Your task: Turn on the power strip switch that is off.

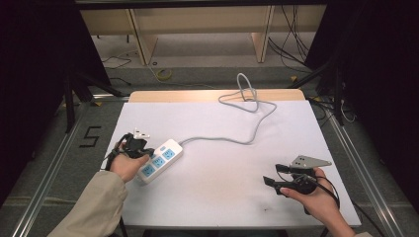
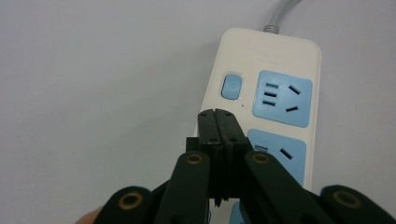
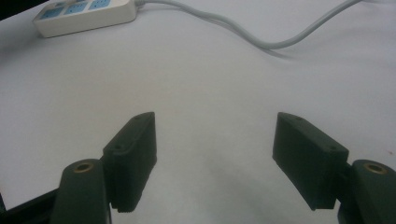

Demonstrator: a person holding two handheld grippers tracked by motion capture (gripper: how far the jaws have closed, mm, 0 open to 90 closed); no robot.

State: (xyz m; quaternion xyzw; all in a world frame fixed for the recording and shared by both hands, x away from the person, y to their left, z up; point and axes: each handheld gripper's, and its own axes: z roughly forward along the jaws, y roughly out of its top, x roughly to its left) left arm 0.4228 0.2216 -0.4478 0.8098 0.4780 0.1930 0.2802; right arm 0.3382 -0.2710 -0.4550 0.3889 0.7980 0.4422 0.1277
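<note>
From the high view, a white power strip (image 1: 159, 161) with blue sockets lies on the left part of the white desk (image 1: 222, 168), set at a slant, its near end by the person's left hand (image 1: 127, 167). Its grey cord (image 1: 247, 133) runs off the far end, curves across the desk and loops near the far edge. The left tongs (image 1: 140, 146) rest at the strip's left side, over its near half. The right tongs (image 1: 271, 181) sit well apart from the strip, low over bare desk at the right, held in the right hand (image 1: 316, 195) and pointing left.

In the left gripper view, the left tongs (image 2: 217, 122) are pressed together — the two black jaws meet with nothing between them. Their tips lie over the strip's left edge, just below the blue switch (image 2: 231, 87) and beside the second socket (image 2: 280, 154); whether they touch the casing I cannot tell. The first socket (image 2: 282, 98) lies beyond them, and the cord enters at the top end.

In the right gripper view, the right tongs (image 3: 215, 140) are spread wide — only bare desk shows in the gap. The power strip (image 3: 84, 16) lies far off at the upper left, and its cord (image 3: 261, 39) sweeps across the top.
</note>
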